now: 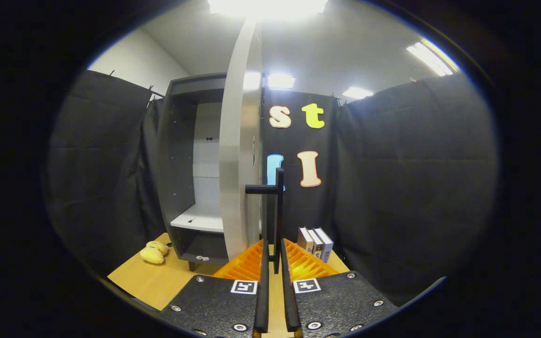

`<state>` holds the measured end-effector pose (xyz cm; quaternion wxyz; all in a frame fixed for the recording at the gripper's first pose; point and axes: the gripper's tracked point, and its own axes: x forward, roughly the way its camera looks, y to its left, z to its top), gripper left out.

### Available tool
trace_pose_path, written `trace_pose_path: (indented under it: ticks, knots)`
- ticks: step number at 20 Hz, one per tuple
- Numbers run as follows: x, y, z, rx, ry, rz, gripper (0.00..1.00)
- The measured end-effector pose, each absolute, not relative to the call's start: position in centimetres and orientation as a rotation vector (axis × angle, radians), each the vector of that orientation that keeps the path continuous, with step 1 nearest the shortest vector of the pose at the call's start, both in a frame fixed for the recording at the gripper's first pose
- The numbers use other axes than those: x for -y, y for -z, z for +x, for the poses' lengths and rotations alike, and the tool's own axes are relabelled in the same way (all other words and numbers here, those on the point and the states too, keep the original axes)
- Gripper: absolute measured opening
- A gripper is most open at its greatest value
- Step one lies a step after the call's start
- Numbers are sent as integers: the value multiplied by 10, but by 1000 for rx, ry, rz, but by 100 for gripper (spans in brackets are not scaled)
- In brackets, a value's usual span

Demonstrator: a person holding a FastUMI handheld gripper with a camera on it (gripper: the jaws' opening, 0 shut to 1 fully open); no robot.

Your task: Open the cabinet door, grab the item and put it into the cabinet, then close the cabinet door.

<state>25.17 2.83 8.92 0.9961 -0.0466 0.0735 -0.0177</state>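
Observation:
A dark grey cabinet [181, 155] stands on the wooden table [158, 281], its white door [240, 155] swung out edge-on toward me. The door's black bar handle [277, 216] runs down between my fingers, and my gripper [276, 263] is shut on it near its lower end. Inside the cabinet a white shelf [200, 218] shows, bare. A yellow plush toy [154, 252] lies on the table to the left of the cabinet's foot.
Several upright books [316, 243] stand on the table just right of the fingers, against the black cloth wall. The table's front left edge runs close below the plush toy.

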Motion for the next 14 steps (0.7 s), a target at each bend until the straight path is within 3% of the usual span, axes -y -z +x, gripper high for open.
trace_pose_path:
  ticks: [7, 9, 11, 12, 14]
  knots:
    - [-17, -99, 230, -90, 78, -65, 14]
    - [-33, -102, 214, -60, 64, -48, 31]
    - [-51, -101, 208, -23, 51, -38, 60]
    - [-60, -98, 206, -11, 42, -45, 81]
    - [-77, -90, 203, 7, 33, -66, 94]
